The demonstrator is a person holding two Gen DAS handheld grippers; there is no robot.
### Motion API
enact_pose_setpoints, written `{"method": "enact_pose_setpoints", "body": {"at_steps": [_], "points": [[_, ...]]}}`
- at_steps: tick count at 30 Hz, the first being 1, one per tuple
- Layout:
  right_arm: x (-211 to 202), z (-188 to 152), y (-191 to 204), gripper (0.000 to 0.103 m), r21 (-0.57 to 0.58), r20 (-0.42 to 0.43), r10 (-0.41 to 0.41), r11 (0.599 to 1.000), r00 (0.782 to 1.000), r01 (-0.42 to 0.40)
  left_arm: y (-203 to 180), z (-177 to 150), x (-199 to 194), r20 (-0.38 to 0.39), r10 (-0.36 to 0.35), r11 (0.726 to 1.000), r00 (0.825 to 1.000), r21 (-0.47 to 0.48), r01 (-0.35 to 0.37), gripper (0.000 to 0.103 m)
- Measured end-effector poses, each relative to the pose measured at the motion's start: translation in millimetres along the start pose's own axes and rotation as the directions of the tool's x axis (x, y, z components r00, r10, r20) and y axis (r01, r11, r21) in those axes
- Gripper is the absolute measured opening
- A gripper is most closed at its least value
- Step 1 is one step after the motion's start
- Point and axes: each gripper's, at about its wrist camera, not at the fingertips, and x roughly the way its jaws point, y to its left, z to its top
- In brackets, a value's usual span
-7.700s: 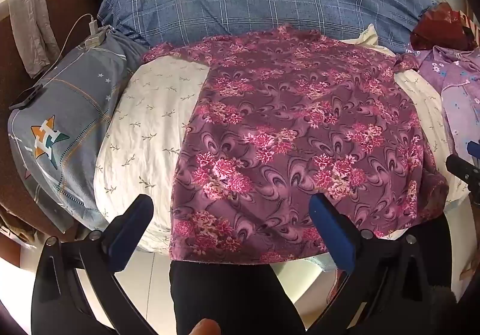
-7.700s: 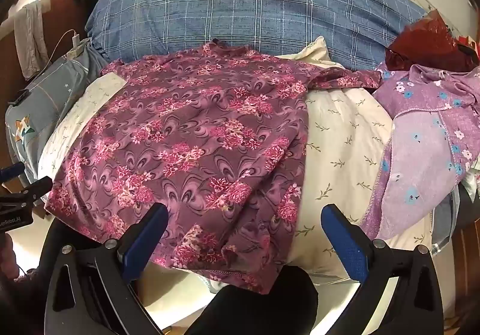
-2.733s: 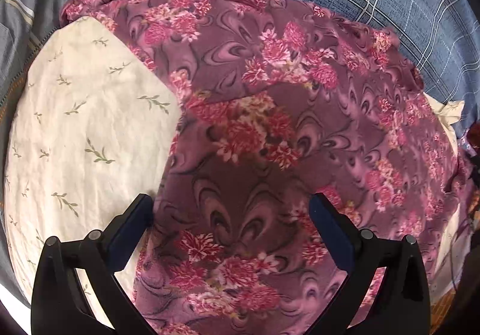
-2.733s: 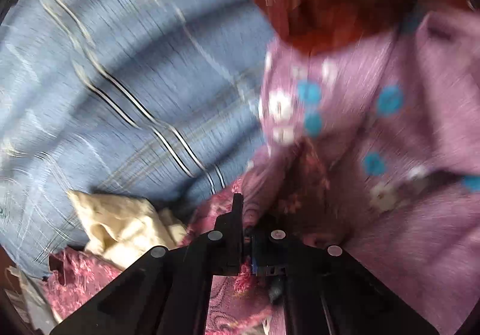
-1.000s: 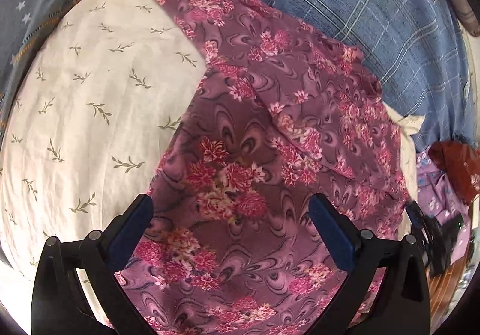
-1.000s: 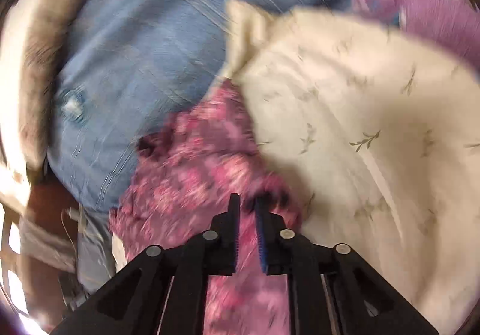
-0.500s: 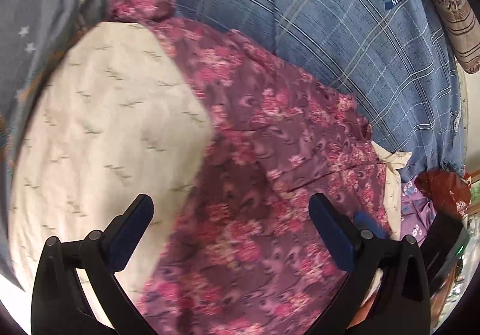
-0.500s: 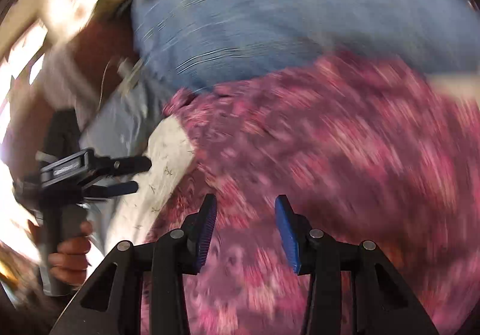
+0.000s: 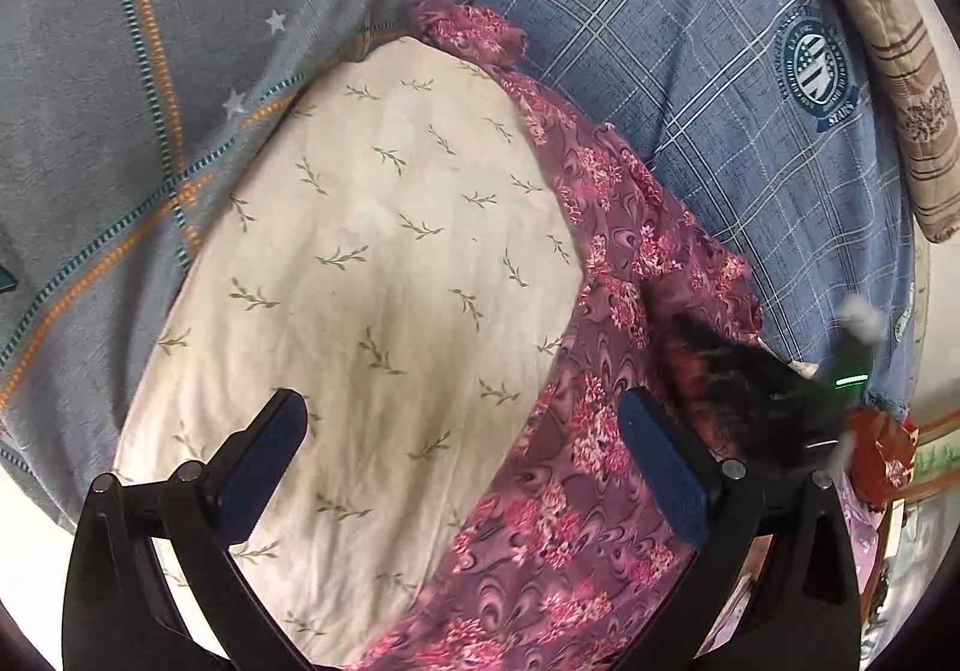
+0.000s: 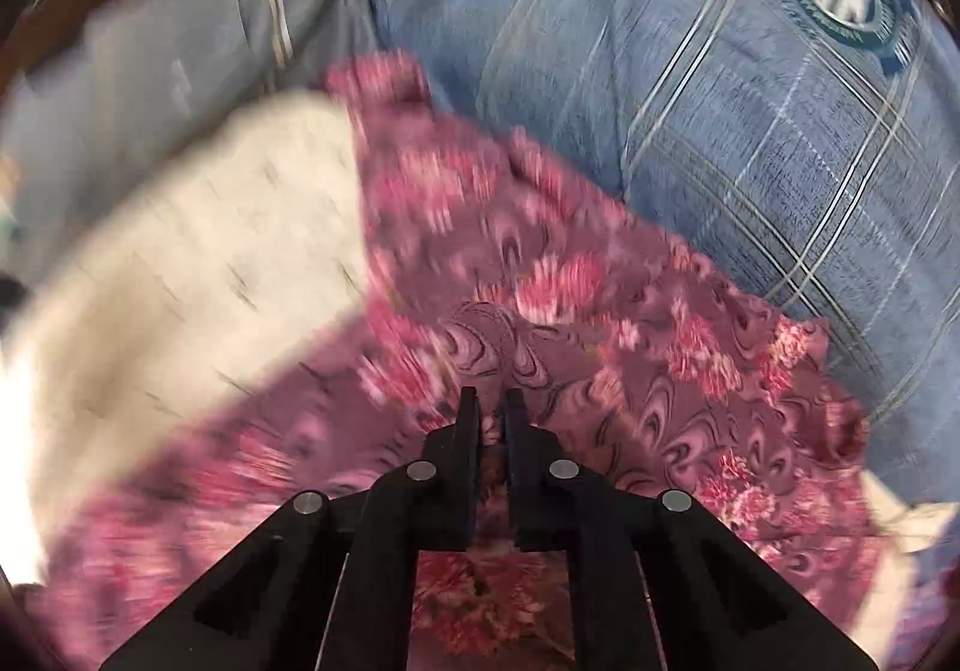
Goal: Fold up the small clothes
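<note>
A purple shirt with pink flowers [image 9: 606, 431] lies over a cream leaf-print pillow [image 9: 372, 275]; its right side is folded in toward the middle, and its left sleeve [image 9: 468, 32] lies bunched at the far end. My left gripper [image 9: 462, 449] is open and empty above the pillow and the shirt's left edge. My right gripper [image 10: 491, 410] is shut on a fold of the shirt [image 10: 540, 323]; it shows blurred in the left wrist view [image 9: 750, 377].
A blue plaid quilt with a round crest [image 9: 750, 89] lies behind the pillow. A grey pillow with stars and orange stripes [image 9: 150, 71] is at the left. A beige patterned roll [image 9: 888, 41] is far right. A red cloth [image 9: 882, 455] lies at the right edge.
My right gripper carried the right sleeve across the shirt, opened, then shut again on the shirt's fabric. My left gripper swung left toward the far left sleeve, still open.
</note>
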Motion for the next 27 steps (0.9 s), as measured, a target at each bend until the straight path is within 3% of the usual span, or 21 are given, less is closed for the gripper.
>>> {"method": "enact_pose_setpoints", "body": {"at_steps": [1, 2, 3, 4, 5, 6, 7, 8, 9, 11, 14, 16, 18, 22, 25, 27], "points": [[-22.7, 3.9, -12.0, 0.007, 0.016, 0.048, 0.166, 0.986, 0.985, -0.167, 0.5, -1.1, -0.4, 0.004, -0.003, 1.000, 1.000, 0.002, 0.003, 0.103], [-39.5, 6.5, -18.7, 0.007, 0.005, 0.082, 0.288, 0.957, 0.954, -0.289, 2.5, -1.8, -0.9, 0.003, -0.007, 1.000, 1.000, 0.001, 0.007, 0.103], [-57.2, 8.6, -24.9, 0.007, -0.020, 0.091, 0.429, 0.903, 0.899, -0.429, 2.9, -2.4, 0.6, -0.001, -0.012, 1.000, 1.000, -0.002, 0.012, 0.103], [-69.9, 10.7, -27.4, 0.007, -0.048, 0.081, 0.510, 0.860, 0.856, -0.508, 2.2, -3.1, 3.6, -0.008, -0.020, 1.000, 1.000, -0.006, 0.020, 0.103], [-78.9, 13.6, -27.4, 0.007, -0.078, 0.065, 0.539, 0.842, 0.840, -0.534, 1.0, -3.7, 5.4, -0.012, -0.027, 1.000, 1.000, -0.008, 0.027, 0.103], [-78.5, 16.2, -27.2, 0.007, -0.088, 0.037, 0.546, 0.836, 0.837, -0.542, -1.2, -4.5, 8.5, -0.017, -0.031, 0.999, 0.999, -0.010, 0.031, 0.103], [-72.0, 18.8, -28.0, 0.010, -0.082, 0.022, 0.511, 0.858, 0.860, -0.507, -5.0, -5.8, 12.9, -0.025, -0.032, 0.999, 0.999, -0.008, 0.032, 0.103], [-59.2, 22.0, -30.7, 0.024, -0.056, 0.014, 0.413, 0.910, 0.911, -0.411, -7.6, -7.6, 14.5, -0.032, -0.032, 0.999, 0.999, -0.003, 0.032, 0.103], [-46.6, 23.0, -36.6, 0.029, -0.016, -0.004, 0.322, 0.947, 0.947, -0.322, -11.6, -9.4, 17.5, -0.045, -0.026, 1.000, 0.999, 0.006, 0.026, 0.103], [-33.8, 18.9, -57.8, 0.029, 0.096, -0.026, 0.237, 0.968, 0.971, -0.234, -20.9, -13.0, 21.4, -0.066, -0.017, 0.999, 0.998, 0.043, 0.020, 0.103], [-57.0, -8.1, -106.5, 0.033, 0.268, 0.057, 0.223, 0.935, 0.973, -0.230, -34.0, -16.0, 23.4, -0.068, -0.013, 0.996, 0.998, 0.085, 0.018, 0.103], [-78.0, -35.4, -143.7, 0.050, 0.339, 0.059, 0.110, 0.933, 0.992, -0.124, -45.5, -18.8, 28.3, -0.083, -0.022, 0.994, 0.996, 0.103, 0.031, 0.103], [-90.8, -58.0, -181.1, 0.056, 0.408, 0.029, 0.006, 0.913, 1.000, -0.017, -58.7, -22.5, 34.8, -0.104, -0.037, 0.992, 0.994, 0.120, 0.049, 0.103], [-86.0, -113.8, -245.2, 0.056, 0.557, -0.087, -0.080, 0.822, 0.993, 0.115, -87.4, -33.9, 50.7, -0.144, -0.027, 0.984, 0.989, 0.173, 0.052, 0.103], [-65.7, -134.8, -262.3, 0.056, 0.583, -0.138, -0.107, 0.795, 0.985, 0.168, -102.0, -40.6, 61.5, -0.165, 0.007, 0.978, 0.986, 0.206, 0.028, 0.103], [-52.4, -137.6, -266.4, 0.054, 0.580, -0.163, -0.182, 0.777, 0.970, 0.243, -107.7, -42.3, 64.6, -0.170, 0.025, 0.977, 0.985, 0.215, 0.012, 0.103]]}}
